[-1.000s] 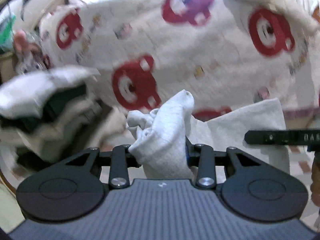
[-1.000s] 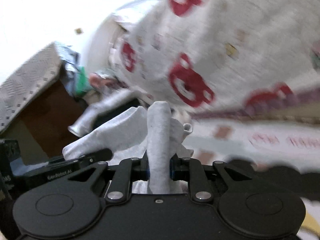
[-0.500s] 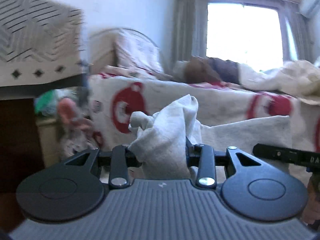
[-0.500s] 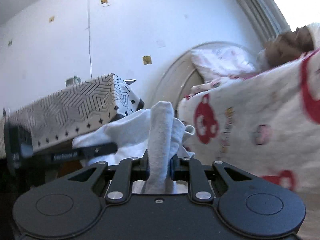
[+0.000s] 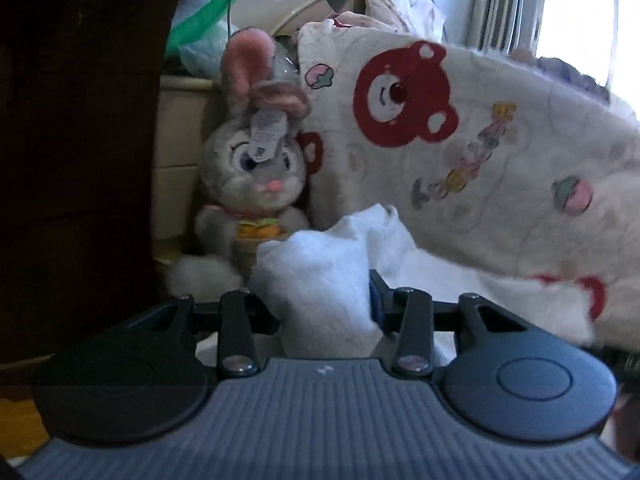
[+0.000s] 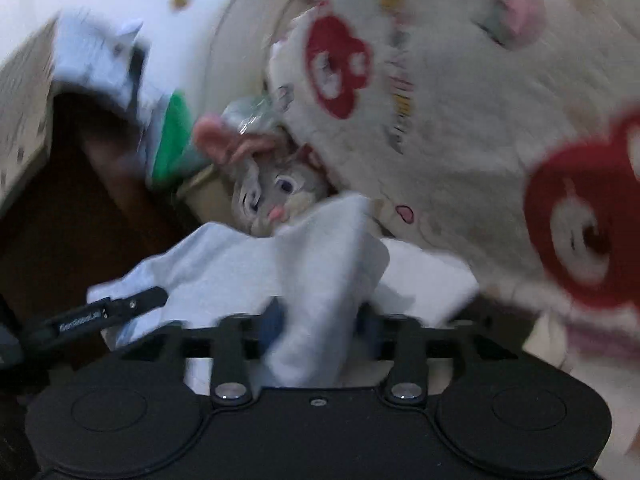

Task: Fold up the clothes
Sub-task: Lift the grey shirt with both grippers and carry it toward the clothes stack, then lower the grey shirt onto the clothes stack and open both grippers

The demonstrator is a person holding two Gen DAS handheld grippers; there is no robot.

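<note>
A white cloth garment (image 5: 320,272) is bunched between the fingers of my left gripper (image 5: 324,300), which is shut on it. The rest of the cloth trails off to the right, in front of the bed. In the right wrist view the same white garment (image 6: 320,280) stands up between the fingers of my right gripper (image 6: 320,320), shut on another part of it. The cloth spreads left toward the left gripper's finger (image 6: 108,312), seen at the lower left. The fingertips of both grippers are hidden by cloth.
A bed with a white blanket printed with red bears (image 5: 460,140) fills the right side. A grey plush rabbit (image 5: 256,176) sits beside it against a cream nightstand (image 5: 176,160). Dark wooden furniture (image 5: 76,140) stands at the left. A window (image 5: 592,12) is far right.
Both grippers, still holding the cloth, have swung from facing down at the bed top, up across the room, and now point low at the bedside with the plush rabbit.
</note>
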